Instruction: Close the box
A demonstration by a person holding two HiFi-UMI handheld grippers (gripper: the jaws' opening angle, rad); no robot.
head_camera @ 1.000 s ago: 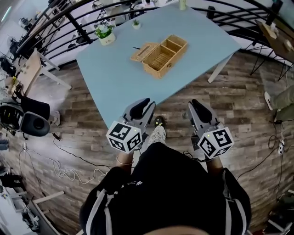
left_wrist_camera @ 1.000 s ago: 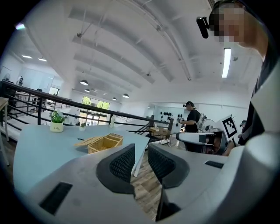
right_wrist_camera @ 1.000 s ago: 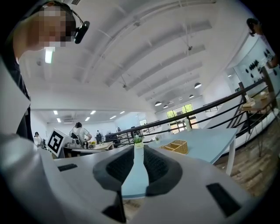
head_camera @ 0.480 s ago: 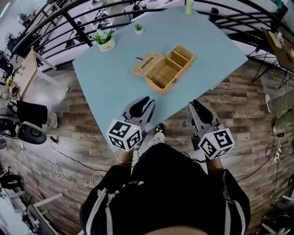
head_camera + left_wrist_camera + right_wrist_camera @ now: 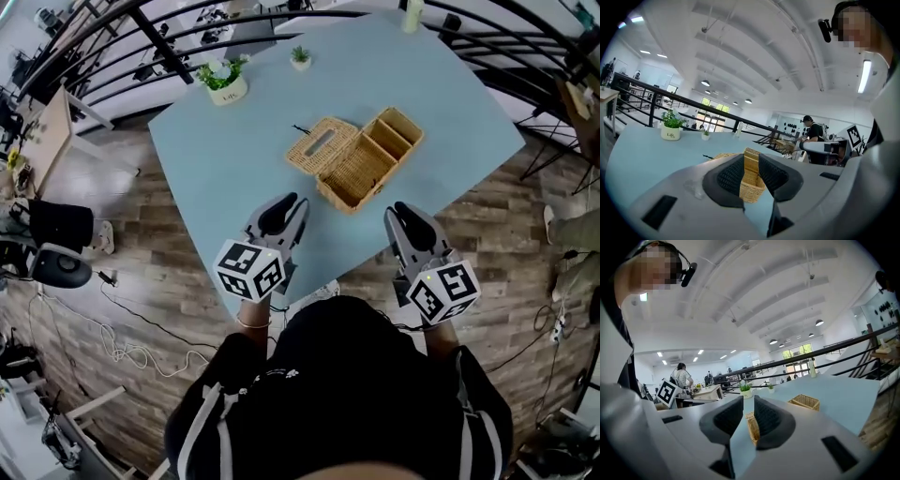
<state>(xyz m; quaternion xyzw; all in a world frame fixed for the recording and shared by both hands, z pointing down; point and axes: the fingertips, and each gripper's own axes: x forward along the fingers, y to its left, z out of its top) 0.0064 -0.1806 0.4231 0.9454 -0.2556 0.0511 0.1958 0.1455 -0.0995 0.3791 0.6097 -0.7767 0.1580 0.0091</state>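
Nearest the camera, both tools were held low in front of the person, over the near edge of the light-blue table point(image 5: 206, 178). The left gripper point(image 5: 279, 212) had its jaws opening, with nothing between the pads; the box only showed far off through the gap. The right gripper point(image 5: 405, 217) had its jaws spread a little and was also empty.

Further in, about mid-table and well apart from both tools, sat the wicker box point(image 5: 368, 161). Its body was split into two compartments, and its lid point(image 5: 322, 143) was thrown fully open, lying flat on the table on the box's left side. Closing had not started.

The box is probably light, woven and fairly stiff with some give. The rough weave should grip well, but the body would likely slide on the smooth tabletop. The best hold looks like the lid's free outer edge, pinched or hooked from under and swung over the hinge, with the right gripper steadying the body's right wall.

Beyond the box stood a white-potted plant point(image 5: 223, 80), a smaller plant point(image 5: 300, 58), a bottle point(image 5: 412, 14) and a dark railing point(image 5: 141, 37).
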